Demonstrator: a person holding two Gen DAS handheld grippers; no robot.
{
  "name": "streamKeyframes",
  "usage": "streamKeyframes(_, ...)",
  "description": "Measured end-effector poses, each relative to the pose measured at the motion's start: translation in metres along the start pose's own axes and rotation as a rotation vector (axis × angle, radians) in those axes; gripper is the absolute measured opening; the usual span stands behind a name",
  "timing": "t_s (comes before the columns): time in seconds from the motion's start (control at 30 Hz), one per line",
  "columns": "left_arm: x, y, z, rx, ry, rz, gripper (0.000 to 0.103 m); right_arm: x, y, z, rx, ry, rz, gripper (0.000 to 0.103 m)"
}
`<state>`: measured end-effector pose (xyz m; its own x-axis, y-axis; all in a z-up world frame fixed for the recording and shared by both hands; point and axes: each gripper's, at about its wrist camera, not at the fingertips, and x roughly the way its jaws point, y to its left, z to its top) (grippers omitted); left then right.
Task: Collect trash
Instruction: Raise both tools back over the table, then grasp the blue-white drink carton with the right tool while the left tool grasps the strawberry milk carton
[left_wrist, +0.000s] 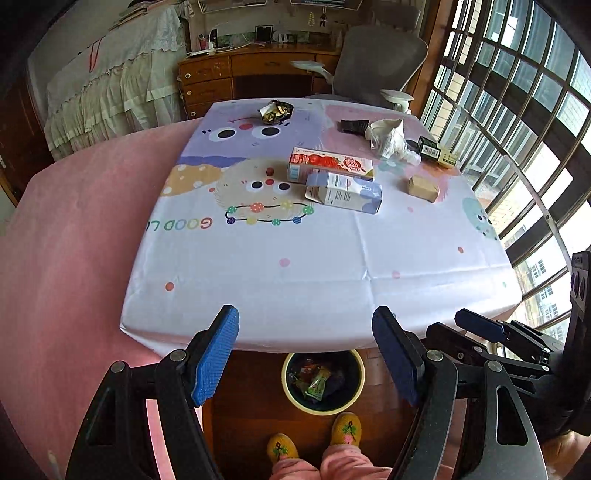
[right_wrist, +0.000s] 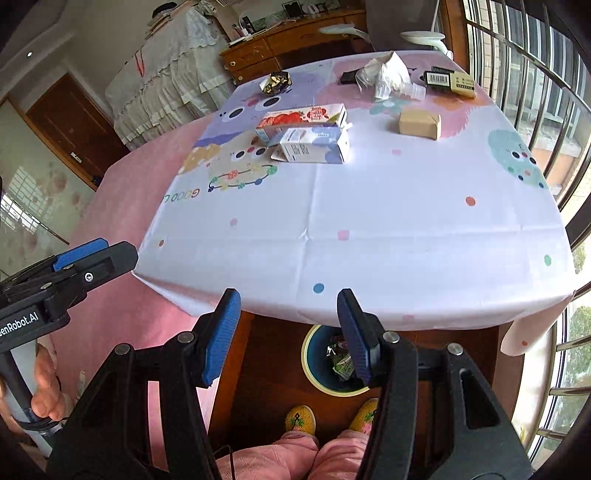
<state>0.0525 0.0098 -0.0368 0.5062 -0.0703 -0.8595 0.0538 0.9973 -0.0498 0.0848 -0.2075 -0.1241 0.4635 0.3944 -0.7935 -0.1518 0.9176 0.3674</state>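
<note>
While both claws are held spread and empty, trash is left well beyond them
Cardboard cartons (left_wrist: 338, 181) are laid flat mid-table (left_wrist: 314, 258); crinkled wrappers fill the round bin (left_wrist: 322, 376) below

The desk (left_wrist: 314, 258) wears a white cloth printed with pastel cartoon faces in lilac, cream, pink and teal, scattered coloured dots and multicoloured letters. One carton (left_wrist: 330, 164) is red and white with strawberries; the carton (left_wrist: 345, 192) beside it is pale lilac-blue and white. A small box (left_wrist: 423, 188) is plain tan, a wrapper (left_wrist: 277, 110) is crumpled gold and black, and another box (left_wrist: 437, 151) is black and pale yellow. The bin (left_wrist: 323, 380) has a cream rim and a dark blue inside with green and red wrappers. The left claw (left_wrist: 306, 354) and right claw (right_wrist: 286, 336) have blue ribbed pads on black frames. The slippers (left_wrist: 345, 428) are yellow with pink and green stitching, below pink trousers. The bed (left_wrist: 74, 240) beside is pink.
</note>
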Motion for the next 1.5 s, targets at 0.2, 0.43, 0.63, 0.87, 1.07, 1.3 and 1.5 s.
streamKeyframes(0.2,-0.027,-0.014,0.037,-0.005,-0.077,0.046,0.076,-0.022,-0.001,0.057,-0.103,-0.073,0.014,0.051)
streamKeyframes(0.43,-0.027,-0.017,0.061,-0.044,-0.081,0.108,0.076,0.007,-0.007,0.113,-0.251,-0.069,0.009,0.051)
streamKeyframes(0.63,0.008,-0.007,0.070,-0.064,-0.021,0.102,0.076,0.063,-0.014,0.151,-0.324,-0.003,-0.012,0.051)
streamKeyframes(0.87,0.068,0.018,0.096,-0.055,0.036,0.069,0.076,0.133,-0.024,0.181,-0.349,0.096,-0.060,0.052)
streamKeyframes(1.07,0.115,0.039,0.123,-0.014,0.093,0.045,0.076,0.170,-0.035,0.193,-0.291,0.177,-0.017,0.052)
streamKeyframes(1.3,0.162,0.057,0.144,0.032,0.151,0.025,0.076,0.183,-0.025,0.196,-0.293,0.209,0.041,0.053)
streamKeyframes(1.5,0.186,0.059,0.155,0.056,0.184,-0.007,0.076,0.188,0.003,0.189,-0.453,0.259,0.031,0.053)
